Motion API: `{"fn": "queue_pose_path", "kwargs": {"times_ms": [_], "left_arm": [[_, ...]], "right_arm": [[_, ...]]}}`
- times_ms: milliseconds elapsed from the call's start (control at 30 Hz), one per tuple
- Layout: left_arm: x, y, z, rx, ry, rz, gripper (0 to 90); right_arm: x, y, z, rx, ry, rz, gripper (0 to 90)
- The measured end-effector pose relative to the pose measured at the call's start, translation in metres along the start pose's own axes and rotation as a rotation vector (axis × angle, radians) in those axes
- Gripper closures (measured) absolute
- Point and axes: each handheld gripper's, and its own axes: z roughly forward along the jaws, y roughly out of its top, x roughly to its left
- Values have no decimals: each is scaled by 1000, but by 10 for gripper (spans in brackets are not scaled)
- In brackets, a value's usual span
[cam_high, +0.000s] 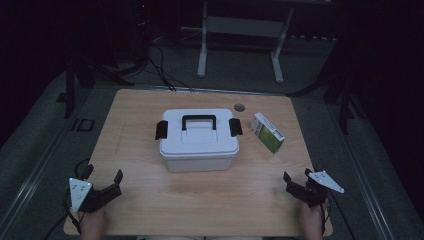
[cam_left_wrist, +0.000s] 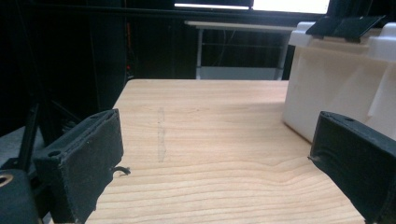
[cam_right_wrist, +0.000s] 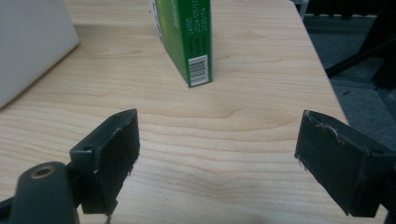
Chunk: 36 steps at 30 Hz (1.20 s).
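Left gripper (cam_high: 112, 186): I hold it jaws wide, empty, at the table's (cam_high: 150, 210) near-left corner.
Right gripper (cam_high: 294, 184): wide, empty, near-right corner.
Storage box (cam_high: 199, 139): mid-table, lid latched.
Green carton (cam_high: 267, 132): upright beside it.
Risk: I judge a careless reach topples the carton.

surface (cam_high: 150, 200): pale wood grain, matt. box (cam_high: 199, 152): smooth white plastic. carton (cam_right_wrist: 187, 37): printed green card, slight sheen.
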Motion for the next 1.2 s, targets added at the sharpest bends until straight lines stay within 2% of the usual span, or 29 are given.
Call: {"fn": "queue_pose_path", "kwargs": {"times_ms": [33,67,167,200,233,267,300,400,433,467,500,533,567,600,633,700,733,800,867,933,1000,1033,1133,1167,1200], "left_arm": [[0,0,0,4,0,5,27],[-1,0,0,30,23,32,27],[-1,0,0,43,24,40,27],[1,0,2,76,1,10,27],[2,1,2,81,-19,-19,27],[2,1,2,81,-19,-19,27],[3,4,2,113,-40,-62,27],[3,7,2,138,-53,-75,27],[1,10,3,171,-57,-50,27],[1,10,3,171,-57,-50,27],[-1,11,3,166,-99,-38,27],[-1,11,3,166,-99,-38,27],[-1,12,3,168,-117,-32,27],[-3,12,4,171,-128,-27,27],[-4,13,7,170,-156,-26,28],[-6,14,8,177,-161,-20,28],[-7,14,10,185,-177,-14,28],[-12,14,15,198,-194,24,28],[-15,15,17,205,-205,42,42],[-18,16,21,211,-247,36,51],[-20,16,23,221,-250,41,51],[-22,16,27,236,-280,39,51],[-24,19,34,242,-308,37,54],[-25,20,36,238,-326,36,62],[-25,22,38,242,-357,26,115]], "right_arm": [[0,0,0,0,0,0,134],[0,1,-1,-8,-7,-4,134],[0,1,-2,-9,-11,-7,134],[0,1,-2,-10,-12,-3,134],[-1,1,-1,8,-5,26,134],[-1,1,-1,8,-5,26,134],[0,1,-1,10,10,32,134],[2,2,0,29,33,36,133],[8,3,2,38,42,6,121],[8,3,2,38,42,6,121],[14,5,3,41,48,-21,118],[14,5,3,41,48,-21,118],[18,8,3,32,76,-30,118],[18,8,3,32,76,-30,118],[23,11,5,34,88,-40,120],[25,12,6,35,93,-48,120],[27,13,7,36,99,-55,121],[30,16,10,36,102,-62,121],[32,20,11,21,112,-66,129],[33,23,13,16,128,-74,135],[35,25,14,14,131,-82,135],[36,26,16,13,141,-86,135],[44,31,23,15,170,-100,141],[46,32,25,14,173,-107,141],[49,33,27,13,172,-110,141]]}}
